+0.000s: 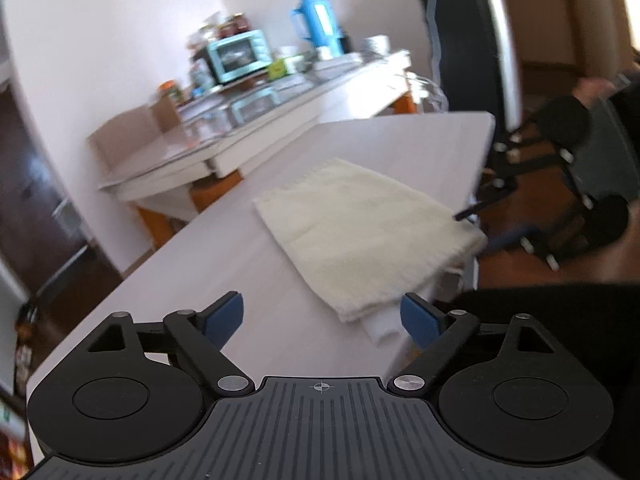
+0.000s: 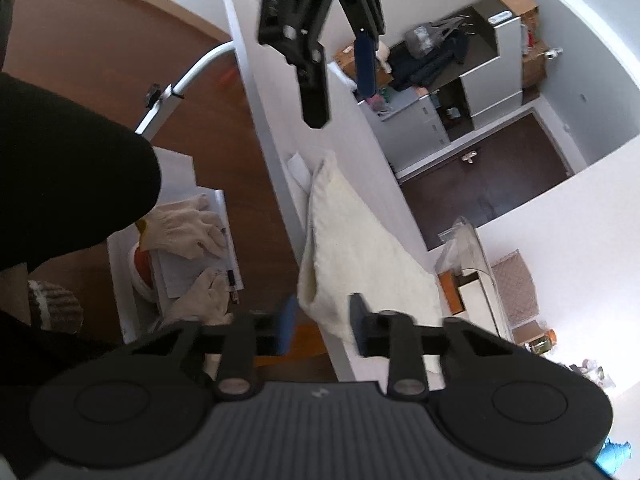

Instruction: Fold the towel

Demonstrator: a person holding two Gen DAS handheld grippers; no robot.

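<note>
1. My left fingers (image 1: 322, 316) are spread wide with nothing between them. They hang over the near edge of the white bench (image 1: 240, 280).
2. The towel (image 1: 360, 224) is cream and folded over. In the left wrist view it lies flat at frame centre, by the bench's right edge, with one corner just ahead of my right-hand blue pad.
3. In the right wrist view my right fingers (image 2: 322, 322) sit part-way apart at lower centre. The towel's near corner is in the gap. The pads don't look pressed on it, though blur makes contact hard to tell.
4. In the same view the towel runs from lower centre up to mid-frame, and my left fingers hang open above it at top centre.
5. White work gloves (image 2: 188, 224) lie on papers at mid-left, off the bench.
6. A blue flask (image 1: 316, 20) and a teal mini oven (image 1: 236, 54) stand on the far counter, upper centre.
</note>
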